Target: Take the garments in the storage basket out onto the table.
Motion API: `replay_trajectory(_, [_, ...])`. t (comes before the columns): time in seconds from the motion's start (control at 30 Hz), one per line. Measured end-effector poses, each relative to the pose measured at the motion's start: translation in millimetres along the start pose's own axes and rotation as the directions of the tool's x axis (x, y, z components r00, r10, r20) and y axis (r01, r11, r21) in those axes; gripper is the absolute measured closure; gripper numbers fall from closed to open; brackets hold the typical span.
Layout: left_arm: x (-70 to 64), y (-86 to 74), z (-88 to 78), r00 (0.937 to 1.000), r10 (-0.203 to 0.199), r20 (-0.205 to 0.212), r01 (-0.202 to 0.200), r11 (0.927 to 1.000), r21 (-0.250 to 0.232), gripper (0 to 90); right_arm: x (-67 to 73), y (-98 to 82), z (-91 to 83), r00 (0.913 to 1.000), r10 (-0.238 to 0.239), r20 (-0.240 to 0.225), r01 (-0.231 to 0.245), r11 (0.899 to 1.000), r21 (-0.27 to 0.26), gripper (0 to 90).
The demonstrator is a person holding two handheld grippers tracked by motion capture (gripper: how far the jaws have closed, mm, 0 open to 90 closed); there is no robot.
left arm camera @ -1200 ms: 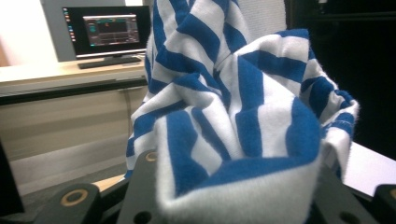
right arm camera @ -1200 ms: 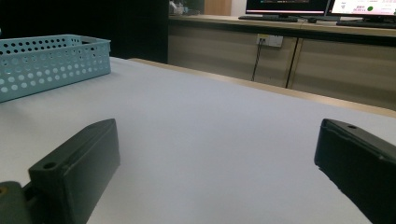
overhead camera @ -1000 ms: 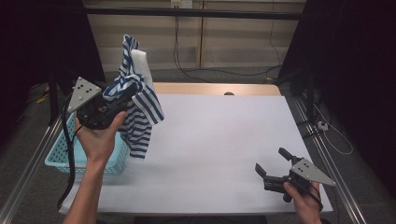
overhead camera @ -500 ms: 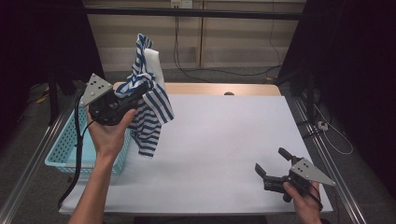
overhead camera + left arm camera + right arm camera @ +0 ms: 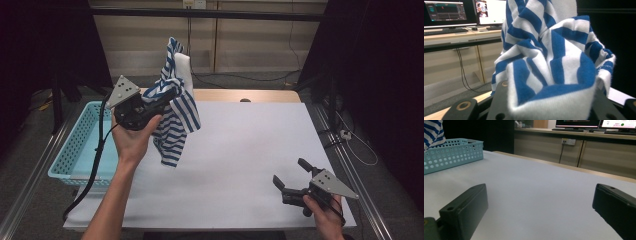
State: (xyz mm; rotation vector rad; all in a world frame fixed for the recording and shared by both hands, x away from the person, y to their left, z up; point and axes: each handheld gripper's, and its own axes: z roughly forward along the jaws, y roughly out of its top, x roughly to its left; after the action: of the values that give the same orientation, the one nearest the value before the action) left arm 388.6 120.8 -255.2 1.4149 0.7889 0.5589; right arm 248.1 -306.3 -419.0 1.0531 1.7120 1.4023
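The left gripper (image 5: 165, 100), clamping a blue-and-white striped cloth (image 5: 177, 120), is shifting rightward from the turquoise basket (image 5: 75, 150) toward the frame's centre since the earlier frames; the cloth is hanging above the white table (image 5: 250, 150); the right gripper (image 5: 292, 175), lower right, is staying put, jaws apart; no readable writing.

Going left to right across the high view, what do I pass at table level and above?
Turquoise basket → left gripper clamped on the striped cloth → bare white table → right gripper, jaws open, near the front right corner.
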Motion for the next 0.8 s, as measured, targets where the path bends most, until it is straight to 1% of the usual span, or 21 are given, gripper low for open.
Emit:
replay_trajectory(0.07, [-5.9,0.6,1.3,0.9999,-0.005,0.012,0.005,1.0000,-0.008,65.6,0.0,0.0,-0.1,1.0000,0.000,-0.001,0.000,1.000,-0.001,0.0])
replay_trajectory(0.1, [-6.3,0.7,1.4,0.9997,0.019,0.017,-0.019,0.9998,0.002,65.6,-0.1,0.0,-0.2,1.0000,-0.002,-0.002,0.002,1.000,-0.002,0.0])
replay_trajectory(0.17, [-6.6,0.5,3.2,0.9983,0.053,0.024,-0.054,0.9981,0.031,65.6,-0.2,-0.1,-0.2,1.0000,-0.001,-0.001,0.001,1.000,-0.001,0.0])
replay_trajectory(0.2, [-9.4,-0.7,6.6,0.9995,0.023,0.023,-0.024,0.9994,0.026,65.6,-0.1,0.0,-0.2,1.0000,0.000,0.000,0.000,1.000,0.000,0.0])
replay_trajectory(0.23, [-9.3,-0.8,8.6,0.9989,0.038,0.027,-0.039,0.9984,0.041,65.6,-0.1,0.0,0.0,1.0000,-0.001,0.000,0.001,1.000,0.000,0.0])
replay_trajectory(0.27, [-13.5,-2.0,13.0,0.9997,-0.010,0.024,0.010,0.9998,0.020,65.6,0.1,-0.1,0.4,1.0000,-0.002,-0.004,0.002,1.000,-0.002,0.0])
replay_trajectory(0.3, [-13.9,-1.7,14.9,0.9993,-0.004,0.037,0.003,0.9995,0.030,65.6,0.3,0.0,0.4,1.0000,-0.003,-0.006,0.003,1.000,-0.001,0.0])
replay_trajectory(0.37, [-16.4,-2.3,19.9,0.9983,0.002,0.059,-0.004,0.9995,0.032,65.6,0.6,0.0,0.5,1.0000,-0.003,-0.006,0.003,1.000,-0.004,0.0])
replay_trajectory(0.4, [-16.9,-2.6,21.8,0.9976,0.020,0.066,-0.023,0.9987,0.045,65.6,0.3,0.0,0.5,1.0000,-0.003,-0.006,0.003,1.000,-0.002,0.0])
replay_trajectory(0.43, [-20.2,-4.0,25.5,0.9979,0.001,0.064,-0.003,0.9991,0.042,65.6,0.2,0.0,0.4,1.0000,-0.003,-0.003,0.003,1.000,-0.002,0.0])
replay_trajectory(0.47, [-22.1,-5.2,28.6,0.9977,-0.008,0.068,0.005,0.9990,0.045,65.6,0.0,-0.1,0.3,1.0000,-0.002,-0.004,0.002,1.000,-0.002,0.0])
replay_trajectory(0.5, [-22.1,-5.6,31.0,0.9971,0.017,0.074,-0.021,0.9981,0.057,65.6,-0.1,-0.1,0.0,1.0000,-0.001,-0.002,0.001,1.000,0.000,0.0])
replay_trajectory(0.53, [-27.1,-7.1,35.2,0.9980,-0.017,0.061,0.014,0.9989,0.045,65.6,-0.3,-0.1,0.0,1.0000,-0.002,-0.002,0.002,1.000,0.000,0.0])
replay_trajectory(0.57, [-24.5,-6.3,36.2,0.9959,0.037,0.082,-0.043,0.9963,0.074,65.6,-0.2,-0.2,-0.2,1.0000,-0.001,-0.003,0.001,1.000,0.000,0.0])
replay_trajectory(0.6, [-27.9,-6.6,39.8,0.9965,-0.007,0.084,0.002,0.9981,0.061,65.6,-0.2,-0.2,-0.3,1.0000,-0.003,-0.004,0.003,1.000,-0.001,0.0])
replay_trajectory(0.63, [-32.0,-6.3,42.5,0.9955,-0.056,0.077,0.053,0.9976,0.046,65.6,-0.1,-0.2,-0.3,1.0000,-0.002,-0.004,0.002,1.000,-0.001,0.0])
replay_trajectory(0.7, [-38.7,-2.3,47.5,0.9929,-0.082,0.086,0.079,0.9964,0.031,65.6,0.1,-0.1,0.0,1.0000,-0.002,-0.003,0.002,1.000,0.000,0.0])
replay_trajectory(0.73, [-40.0,0.3,48.4,0.9927,-0.048,0.110,0.044,0.9983,0.038,65.6,0.2,-0.2,0.3,1.0000,-0.002,-0.006,0.002,1.000,-0.001,0.0])
replay_trajectory(0.77, [-45.1,1.9,50.5,0.9914,-0.058,0.117,0.055,0.9980,0.033,65.6,0.2,-0.1,0.3,1.0000,-0.005,-0.007,0.004,1.000,-0.002,0.0])
replay_trajectory(0.8, [-38.9,5.3,48.2,0.9881,0.086,0.128,-0.100,0.9882,0.115,65.6,0.3,0.0,0.2,1.0000,-0.002,-0.008,0.002,1.000,-0.003,0.0])
